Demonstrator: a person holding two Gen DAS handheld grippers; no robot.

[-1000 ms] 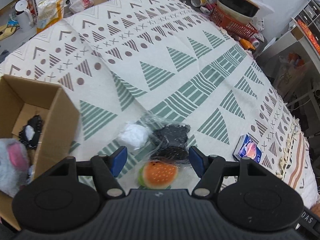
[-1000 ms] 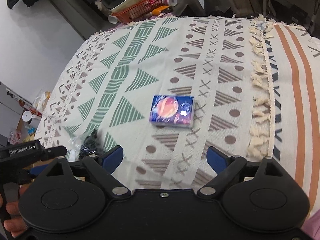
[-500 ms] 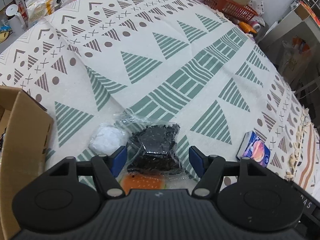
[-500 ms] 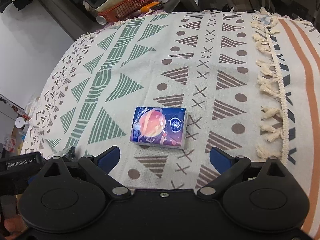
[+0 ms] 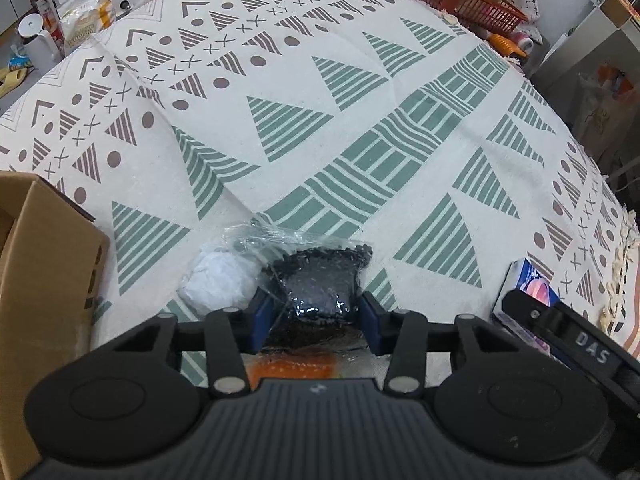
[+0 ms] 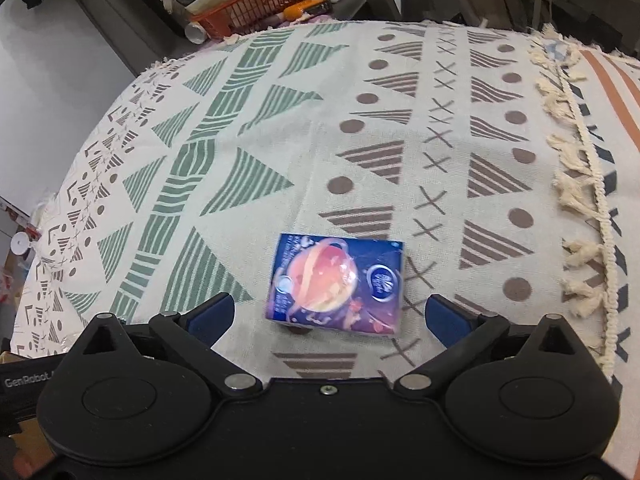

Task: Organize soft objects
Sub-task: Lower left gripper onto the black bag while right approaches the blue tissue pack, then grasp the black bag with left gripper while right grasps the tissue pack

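Now the left gripper (image 5: 316,322) jaws pinch the plastic bag of black pieces (image 5: 320,280); squeeze gently, lift straight; right gripper (image 6: 328,316) jaws stand apart

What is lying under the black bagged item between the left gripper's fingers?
Under the near edge of the black bagged item an orange soft toy shows as a strip; the left gripper body covers the rest.

Beneath me spreads a cream patterned cloth (image 5: 280,92) with green triangles; an orange basket (image 5: 472,0) sits at upper right, a white wall (image 6: 44,64) at upper left.
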